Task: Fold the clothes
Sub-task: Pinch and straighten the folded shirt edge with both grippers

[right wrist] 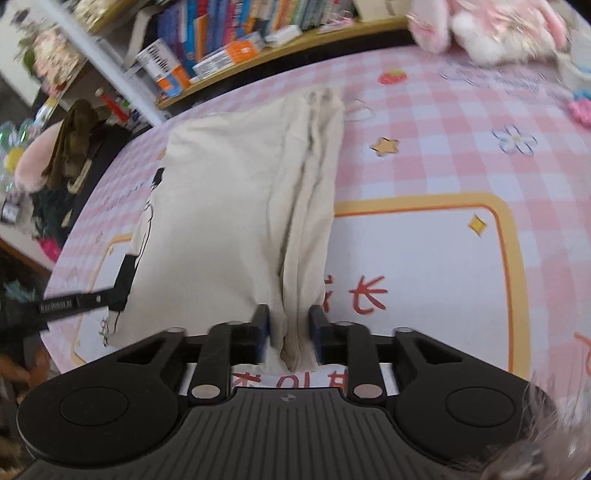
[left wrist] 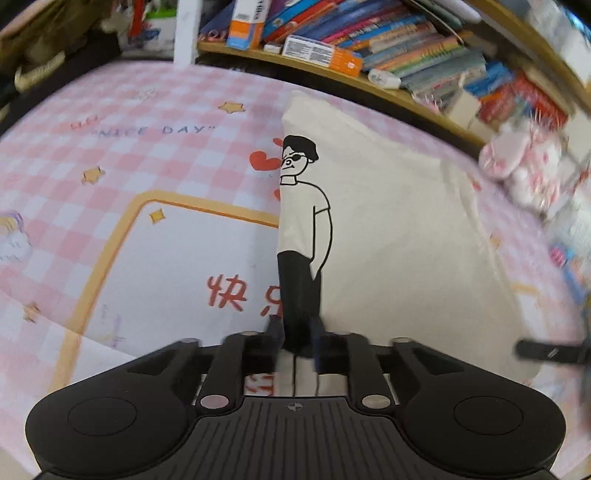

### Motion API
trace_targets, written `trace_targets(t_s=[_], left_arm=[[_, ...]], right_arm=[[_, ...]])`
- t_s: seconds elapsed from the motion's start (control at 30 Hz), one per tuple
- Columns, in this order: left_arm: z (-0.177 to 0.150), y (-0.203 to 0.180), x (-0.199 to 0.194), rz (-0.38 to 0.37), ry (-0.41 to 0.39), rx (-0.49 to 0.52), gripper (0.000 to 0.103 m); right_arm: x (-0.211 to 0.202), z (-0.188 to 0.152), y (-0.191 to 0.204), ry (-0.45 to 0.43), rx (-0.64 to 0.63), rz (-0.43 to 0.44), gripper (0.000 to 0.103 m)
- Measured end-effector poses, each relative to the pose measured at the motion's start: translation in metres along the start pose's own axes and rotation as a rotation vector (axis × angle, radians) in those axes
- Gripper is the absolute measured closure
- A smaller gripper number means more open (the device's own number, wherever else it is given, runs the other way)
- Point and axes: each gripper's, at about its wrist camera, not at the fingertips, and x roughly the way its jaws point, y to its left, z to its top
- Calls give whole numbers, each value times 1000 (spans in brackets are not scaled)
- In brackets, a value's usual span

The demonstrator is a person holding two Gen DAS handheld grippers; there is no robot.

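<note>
Lying folded on pink checked bedsheet (right wrist: 443,110), cream cotton T-shirt with cartoon print (left wrist: 388,221) stretches lengthwise away from both claws. Left gripper (left wrist: 297,332) and right gripper (right wrist: 288,325), part open, straddling near-edge corners loosely.

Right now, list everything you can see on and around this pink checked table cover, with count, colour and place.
Folded cream T-shirt with a black line-drawn figure: one, cream, lying along the middle of the cover, its near edge between both grippers' fingers.
Pink-and-white checked table cover: one, with stars, hearts and an orange-framed white panel, under the shirt.
Wooden bookshelf: one, light brown, behind the table.
Books: many, mixed colours, lying tilted on the shelf.
Pink-and-white plush toy: one, far corner of the table.
Dark olive garment: one, heaped off the table's far left.
Left gripper: black, jaws astride the printed edge.
Right gripper: black, jaws apart around the bunched edge.
</note>
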Motion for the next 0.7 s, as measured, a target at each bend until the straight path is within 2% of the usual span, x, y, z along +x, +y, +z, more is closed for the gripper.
trace_targets(t_s=[0.07,0.1,0.17,0.27,0.33,0.5,0.57,0.6,0.7], left_arm=[[-6,-8,-6,36,-23,85,60],[-8,-12,-10,42,-39,119,56],[-14,-20,-20,44,-75,180,40],[-20,-32,-31,24,-135,248,25],[-21,-41,-34,-5,-149,290,21],[-25,-54,-36,-93,-125,345,21],[-28,-58,-35,-119,-112,357,20],[-29,-60,-35,-126,-106,367,20],[-32,-69,-37,-152,-98,411,20]], right_arm=[[-2,-1,-8,22,72,27,62],[-3,-1,-12,32,108,40,62],[-4,-3,-18,39,159,55,62],[-5,-2,-21,44,200,83,63],[-3,-2,-19,54,208,102,63],[2,1,-19,66,233,137,63],[6,1,-23,85,258,153,74],[8,1,-24,97,270,160,84],[3,4,-25,96,291,205,88]])
